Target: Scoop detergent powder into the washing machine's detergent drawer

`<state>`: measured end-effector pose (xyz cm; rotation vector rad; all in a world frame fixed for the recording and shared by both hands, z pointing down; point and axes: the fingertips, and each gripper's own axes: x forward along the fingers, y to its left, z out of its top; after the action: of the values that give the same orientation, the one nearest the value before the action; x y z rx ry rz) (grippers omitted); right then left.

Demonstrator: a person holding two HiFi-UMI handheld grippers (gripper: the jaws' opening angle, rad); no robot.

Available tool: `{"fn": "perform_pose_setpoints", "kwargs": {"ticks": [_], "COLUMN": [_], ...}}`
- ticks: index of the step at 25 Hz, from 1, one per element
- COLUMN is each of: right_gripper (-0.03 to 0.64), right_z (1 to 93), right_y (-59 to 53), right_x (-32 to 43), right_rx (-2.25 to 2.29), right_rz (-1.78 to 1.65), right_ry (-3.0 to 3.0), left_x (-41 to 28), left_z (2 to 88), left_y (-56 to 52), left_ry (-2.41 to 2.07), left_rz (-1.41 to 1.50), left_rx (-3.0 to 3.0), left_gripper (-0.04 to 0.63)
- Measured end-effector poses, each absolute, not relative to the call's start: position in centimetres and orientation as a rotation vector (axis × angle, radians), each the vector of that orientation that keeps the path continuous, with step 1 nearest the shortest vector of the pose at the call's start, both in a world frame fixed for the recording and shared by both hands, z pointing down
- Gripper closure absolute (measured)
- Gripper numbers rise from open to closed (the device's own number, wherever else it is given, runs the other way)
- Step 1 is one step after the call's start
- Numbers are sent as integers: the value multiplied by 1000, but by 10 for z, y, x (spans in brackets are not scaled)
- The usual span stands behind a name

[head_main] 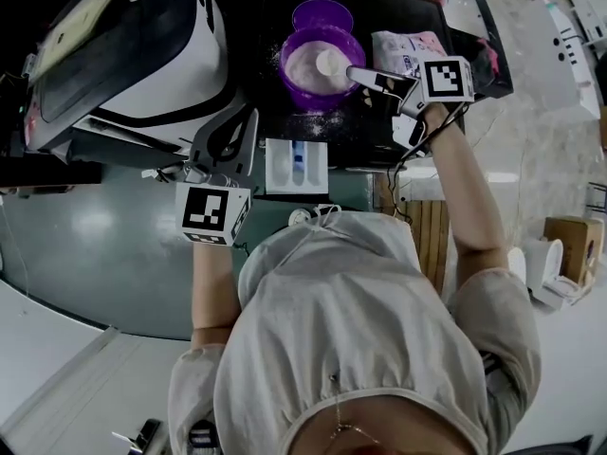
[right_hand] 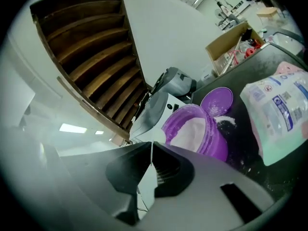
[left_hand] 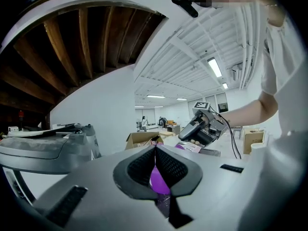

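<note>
A purple tub (head_main: 302, 81) of white powder stands on the black table (head_main: 379, 131); the right gripper view shows the tub (right_hand: 195, 131) just ahead of the jaws. A white scoop (head_main: 331, 63) lies in the powder. My right gripper (head_main: 356, 72) reaches over the tub's right rim, shut on the scoop's thin handle (right_hand: 147, 177). The white detergent drawer (head_main: 296, 166) is pulled out below the tub. My left gripper (head_main: 250, 117) hangs just left of the drawer, shut with nothing held, its jaws (left_hand: 155, 150) pointing toward the tub.
The tub's purple lid (head_main: 322, 14) lies behind the tub, with spilled powder around it. A detergent bag (head_main: 406, 47) lies to the right on the table. A white washing machine (head_main: 142, 55) with a dark door stands at upper left. The person's own body fills the lower head view.
</note>
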<state>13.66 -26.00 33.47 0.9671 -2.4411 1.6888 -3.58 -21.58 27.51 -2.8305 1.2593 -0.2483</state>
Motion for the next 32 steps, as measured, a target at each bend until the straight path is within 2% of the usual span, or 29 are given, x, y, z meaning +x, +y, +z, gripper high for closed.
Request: {"fn": "perform_pose_setpoints", "kwargs": {"ticks": [17, 32], "right_gripper": [601, 601], "right_z": [351, 426], "right_y": [-162, -102], "right_x": [120, 87], "right_rx": [1154, 987], "right_rz": [1848, 1943], "right_ry": [-2477, -2351], "left_x": [-36, -53], "left_z": [304, 346], "left_y": [-157, -103], "left_ry": [1011, 1178], "left_rz": [-199, -244], "left_rx": [-2988, -3016], "left_gripper": [574, 574]}}
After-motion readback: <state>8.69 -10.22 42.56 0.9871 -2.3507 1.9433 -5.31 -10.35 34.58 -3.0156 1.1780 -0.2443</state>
